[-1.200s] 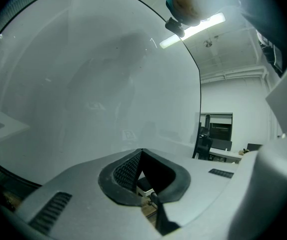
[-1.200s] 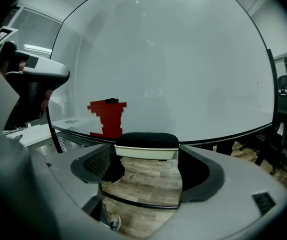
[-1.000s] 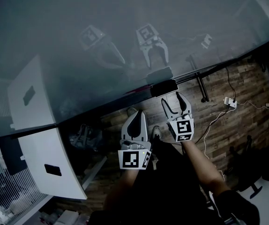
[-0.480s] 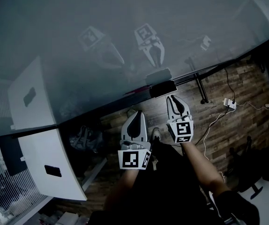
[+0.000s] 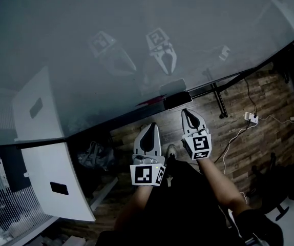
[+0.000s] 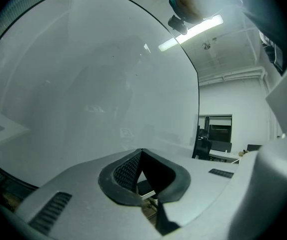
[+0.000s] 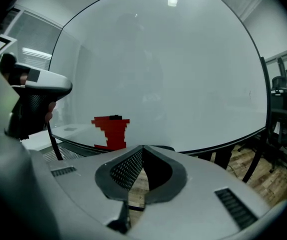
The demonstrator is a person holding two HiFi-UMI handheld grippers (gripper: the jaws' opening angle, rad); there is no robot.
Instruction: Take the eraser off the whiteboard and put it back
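The black eraser (image 5: 177, 100) lies lengthwise along the whiteboard (image 5: 137, 35) lower edge, just ahead of the right gripper (image 5: 187, 113), whose jaws have just closed on nothing; the left gripper (image 5: 149, 127), jaws together too, sits farther off.

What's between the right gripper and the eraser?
Nothing. In the head view, only wooden floor shows between the right gripper, whose jaws have just closed empty, and the eraser on the whiteboard's bottom edge.
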